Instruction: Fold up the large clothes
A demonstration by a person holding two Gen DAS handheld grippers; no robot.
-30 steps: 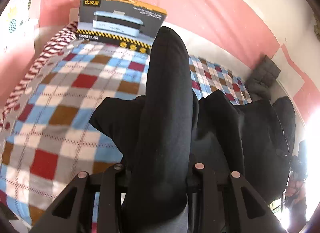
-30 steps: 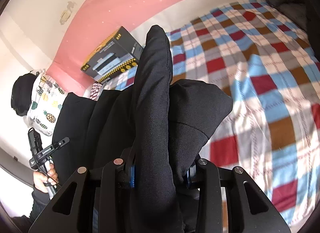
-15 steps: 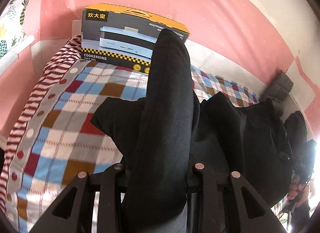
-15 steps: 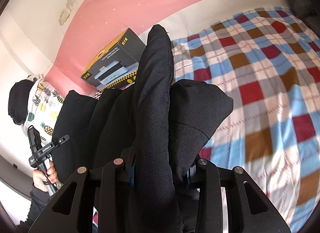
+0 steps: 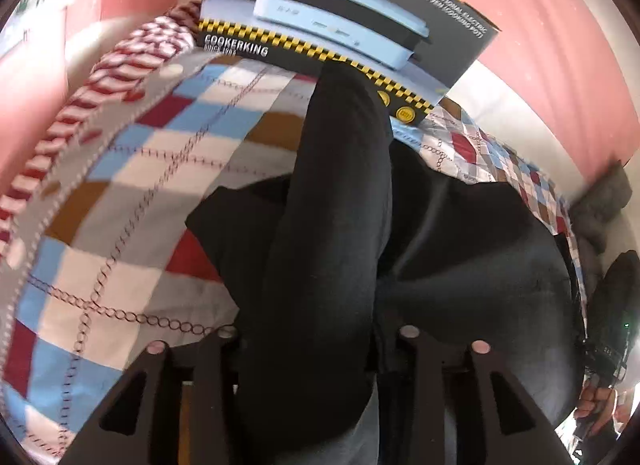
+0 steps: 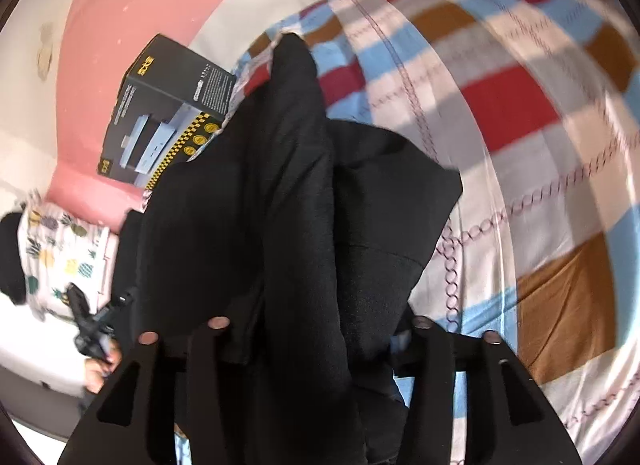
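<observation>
A large black garment (image 5: 460,257) lies bunched on the checked bedspread (image 5: 132,201). A thick fold of it stands up between the fingers of my left gripper (image 5: 316,331), whose jaws are opening and have drawn back a little from the cloth. In the right wrist view the same black garment (image 6: 280,193) rises between the fingers of my right gripper (image 6: 320,321), whose jaws are also opening, with a gap beside the right finger. Both grippers sit low over the bed.
A black and yellow cooker box (image 5: 344,21) stands on the bed against the pink wall, close behind the fold, and shows as the box (image 6: 168,121) in the right view. A pineapple-print cloth (image 6: 60,257) lies at the left. Grey cushions (image 5: 600,201) sit at the bed's far right.
Both grippers dropped towards the bed and moved forward towards the box, carrying the black fold. Their fingers now stand wider apart around the cloth than before.
</observation>
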